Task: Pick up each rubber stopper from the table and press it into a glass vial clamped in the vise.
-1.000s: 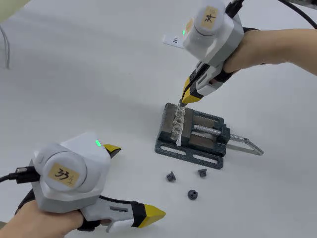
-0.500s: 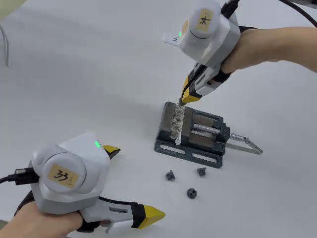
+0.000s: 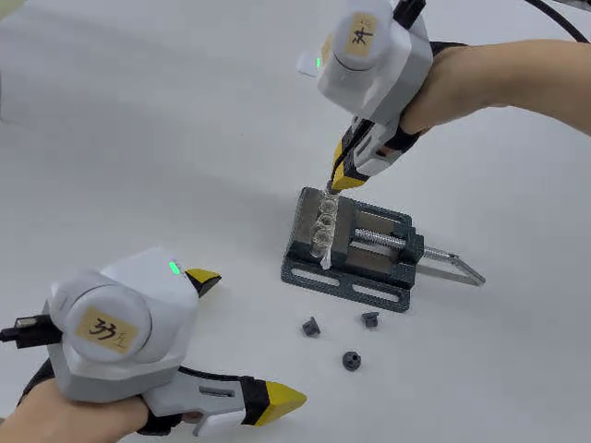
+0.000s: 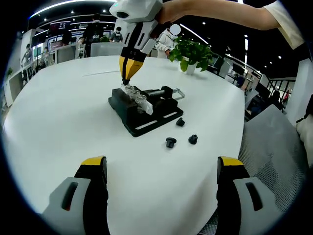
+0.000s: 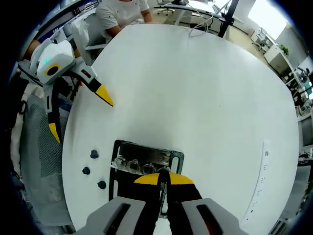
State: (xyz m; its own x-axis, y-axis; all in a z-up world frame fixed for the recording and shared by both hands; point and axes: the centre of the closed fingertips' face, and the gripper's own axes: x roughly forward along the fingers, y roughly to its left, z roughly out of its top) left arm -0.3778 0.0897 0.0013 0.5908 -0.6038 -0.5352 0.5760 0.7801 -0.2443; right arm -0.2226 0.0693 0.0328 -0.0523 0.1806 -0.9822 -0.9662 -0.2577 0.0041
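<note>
A dark vise (image 3: pixel 399 251) clamps a row of several clear glass vials (image 3: pixel 322 228). My right gripper (image 3: pixel 330 185) comes down from above onto the far end vial, shut, with a small dark rubber stopper (image 3: pixel 327 190) just showing at its tips. In the right gripper view the shut jaws (image 5: pixel 164 177) sit right over the vials (image 5: pixel 133 166). Three dark stoppers lie loose in front of the vise (image 3: pixel 311 327) (image 3: pixel 370 319) (image 3: pixel 351 360). My left gripper (image 3: pixel 242 340) rests open near the table's front left, holding nothing; the vise (image 4: pixel 128 112) is ahead of it.
The vise's screw handle (image 3: pixel 457 268) sticks out to the right. A white label (image 3: pixel 307 63) lies behind the right gripper. A potted plant (image 4: pixel 194 54) stands at the table's far edge. Chairs and seated people are beyond the table.
The head camera has shifted a little. My right gripper stays on the far end vial, leaning slightly more. The left gripper and the loose stoppers have not moved.
</note>
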